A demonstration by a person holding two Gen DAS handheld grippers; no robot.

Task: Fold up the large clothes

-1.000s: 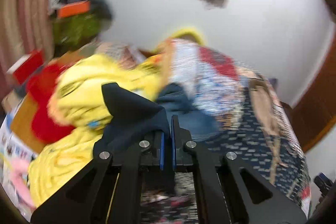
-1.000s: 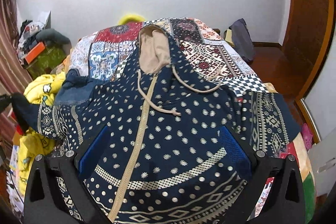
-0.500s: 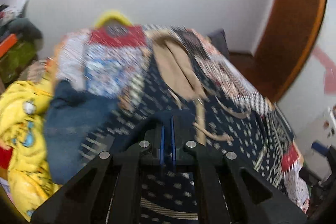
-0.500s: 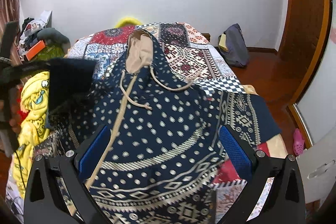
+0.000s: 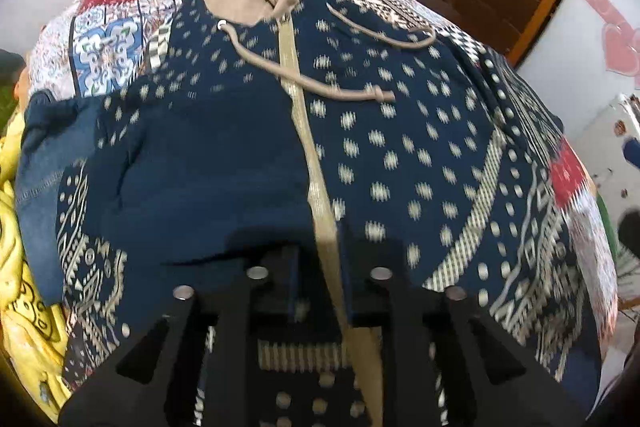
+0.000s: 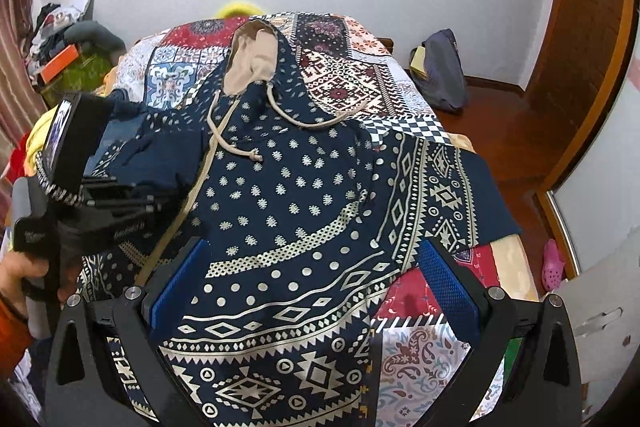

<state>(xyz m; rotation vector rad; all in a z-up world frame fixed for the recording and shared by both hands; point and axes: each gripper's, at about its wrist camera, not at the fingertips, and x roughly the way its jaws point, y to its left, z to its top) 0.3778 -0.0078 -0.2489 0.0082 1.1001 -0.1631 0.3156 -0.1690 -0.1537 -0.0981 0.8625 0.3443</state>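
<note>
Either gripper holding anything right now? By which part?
Nothing held. The left gripper has just been opening its jaws over the hoodie's folded-in sleeve, no cloth pinched between them. The right gripper hovers wide open.

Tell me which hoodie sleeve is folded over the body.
The sleeve showing plain navy, laid across the hoodie; the other patterned sleeve lies spread on the bedspread.

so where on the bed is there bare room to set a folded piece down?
Free: patchwork bedspread right of the navy patterned hoodie's tan hood, up to the checkered patch; also the near right corner by the right gripper. Crowded: the left edge, with denim piece, yellow fabric and left gripper.
</note>
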